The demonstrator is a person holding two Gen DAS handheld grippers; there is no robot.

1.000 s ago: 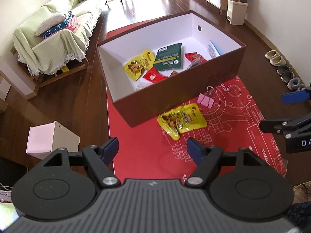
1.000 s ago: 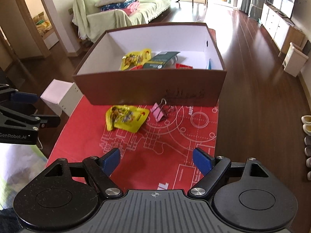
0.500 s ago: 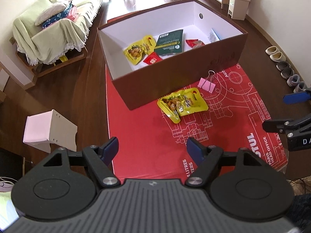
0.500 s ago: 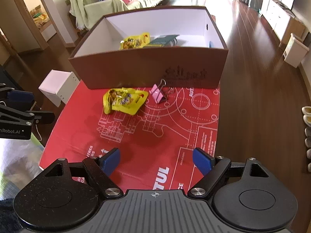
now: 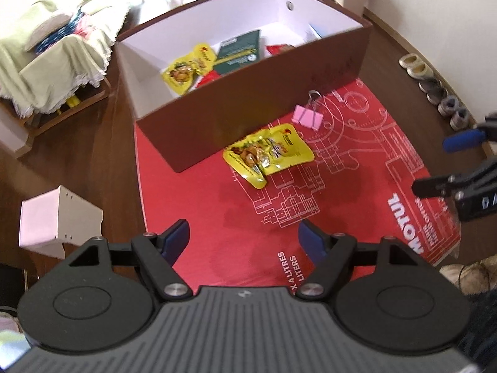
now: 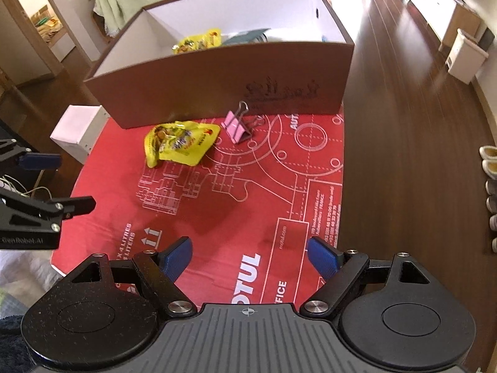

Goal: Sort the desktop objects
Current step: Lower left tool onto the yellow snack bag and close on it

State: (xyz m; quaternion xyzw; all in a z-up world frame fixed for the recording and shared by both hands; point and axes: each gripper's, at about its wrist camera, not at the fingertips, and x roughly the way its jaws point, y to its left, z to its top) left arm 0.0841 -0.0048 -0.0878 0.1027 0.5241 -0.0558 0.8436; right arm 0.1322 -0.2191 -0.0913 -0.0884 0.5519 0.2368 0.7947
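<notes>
Both tools hung spread and empty over the red mat.

The left tool (image 5: pixel 243 237) and right tool (image 6: pixel 250 251) held nothing between their blue pads. On the red mat (image 5: pixel 217 211), a yellow snack packet (image 5: pixel 268 154) lay just in front of the brown box (image 5: pixel 264 93), with a pink binder clip (image 5: pixel 307 115) near it. Inside the box sat another yellow packet (image 5: pixel 186 70) and a green booklet (image 5: pixel 237 51).

A red printed tabletop (image 5: pixel 217 217) carries a brown cardboard box (image 5: pixel 248 105) at twelve o'clock, a yellow snack packet (image 5: pixel 270 152) centrally, and a pink binder clip (image 5: pixel 307 116) at two o'clock.
</notes>
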